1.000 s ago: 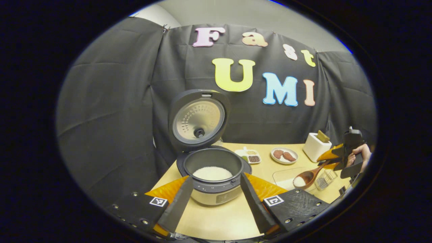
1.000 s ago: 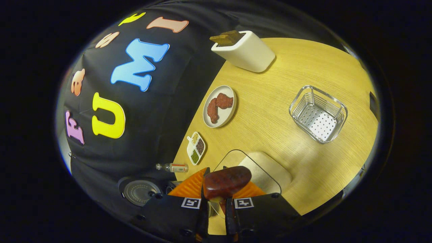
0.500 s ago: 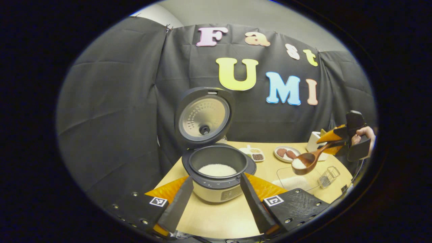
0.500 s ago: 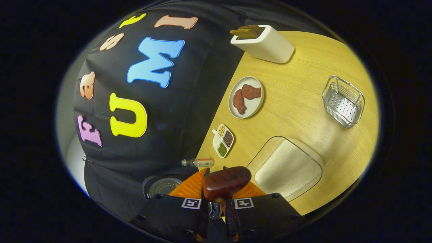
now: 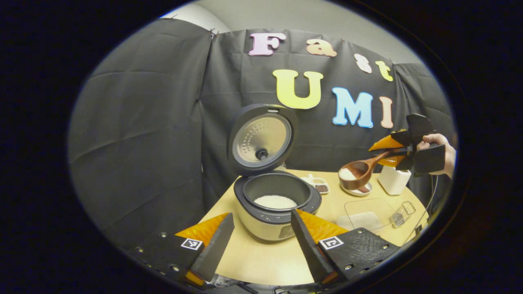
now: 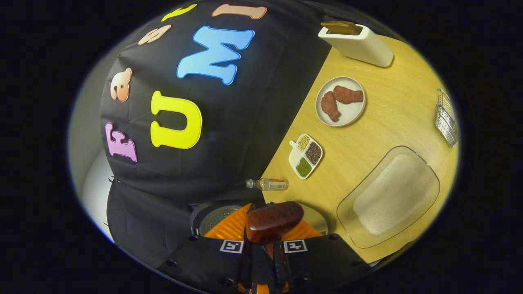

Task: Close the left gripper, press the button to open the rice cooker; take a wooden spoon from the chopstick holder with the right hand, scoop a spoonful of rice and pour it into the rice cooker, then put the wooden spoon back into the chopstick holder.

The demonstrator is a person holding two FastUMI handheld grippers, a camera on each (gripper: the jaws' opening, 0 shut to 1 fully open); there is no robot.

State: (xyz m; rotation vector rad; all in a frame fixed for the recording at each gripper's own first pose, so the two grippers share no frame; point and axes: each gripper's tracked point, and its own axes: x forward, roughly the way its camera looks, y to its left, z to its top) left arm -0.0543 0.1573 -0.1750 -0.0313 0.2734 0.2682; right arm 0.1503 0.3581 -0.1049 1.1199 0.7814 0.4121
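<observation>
The rice cooker [image 5: 278,204] stands open on the wooden table [image 5: 261,261], lid [image 5: 261,139] upright and white rice in its pot. My left gripper [image 5: 261,245] is open, low in front of the cooker, with nothing between its fingers. My right gripper [image 5: 399,151], held by a hand [image 5: 439,143], is shut on the handle of the wooden spoon [image 5: 359,171], which carries rice high above the table, to the right of the cooker. In the right gripper view the spoon [image 6: 273,220] juts from my right gripper [image 6: 261,251] near the cooker's rim [image 6: 320,218]. The wire chopstick holder [image 5: 402,212] [image 6: 445,118] stands empty.
A glass dish of rice [image 5: 365,214] [image 6: 392,196] lies right of the cooker. Behind it are a plate with brown pieces [image 6: 341,101], a sectioned dish of grains [image 6: 305,156], a small bottle [image 6: 267,184] on its side and a white box [image 6: 357,41].
My right gripper has lifted the rice-filled spoon out of the glass dish and carried it up and toward the cooker. The left gripper stayed open and drew back slightly.
</observation>
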